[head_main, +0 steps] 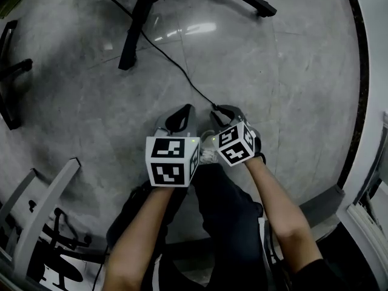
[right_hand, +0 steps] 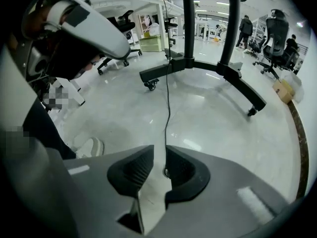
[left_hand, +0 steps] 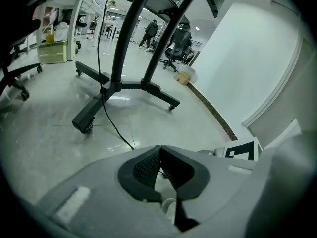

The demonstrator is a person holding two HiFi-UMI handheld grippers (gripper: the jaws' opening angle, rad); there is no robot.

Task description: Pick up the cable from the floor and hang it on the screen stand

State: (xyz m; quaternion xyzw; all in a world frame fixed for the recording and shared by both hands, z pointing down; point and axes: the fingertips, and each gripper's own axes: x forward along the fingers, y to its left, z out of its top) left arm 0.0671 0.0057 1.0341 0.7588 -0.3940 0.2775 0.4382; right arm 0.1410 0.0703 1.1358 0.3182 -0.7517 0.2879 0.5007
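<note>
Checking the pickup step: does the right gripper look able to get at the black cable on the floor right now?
Likely yes. The right gripper is open, and the black cable runs in between its jaws, with nothing visible blocking it.

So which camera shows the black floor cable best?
The head view: the cable runs in full from stand base to right gripper. The right gripper view shows its end between open jaws; the left, a short stretch.
</note>
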